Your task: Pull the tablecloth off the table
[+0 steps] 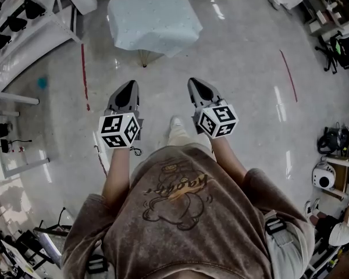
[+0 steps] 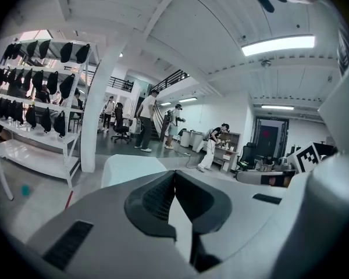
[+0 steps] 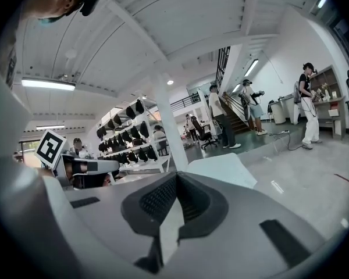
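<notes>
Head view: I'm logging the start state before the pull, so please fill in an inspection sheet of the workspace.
Surface: glossy floor with red tape lines.
Job's things: pale tablecloth drapes the table, only a leg showing; untouched.
Clutter: gear at the floor's right edge.
Claws: left claw and right claw both shut, empty, short of the table.
Cables: a cable on the floor at left.
Surroundings: shelf rack of dark items; people standing beyond.

The head camera looked steeply down from above the person [image 1: 186,214] onto the left tongs [image 1: 130,86] and the right tongs [image 1: 195,83]. Each tongs camera sat close behind its tips, facing nearly level. All three views shared the cloth-covered surface [image 1: 154,16] beyond the tips.
</notes>
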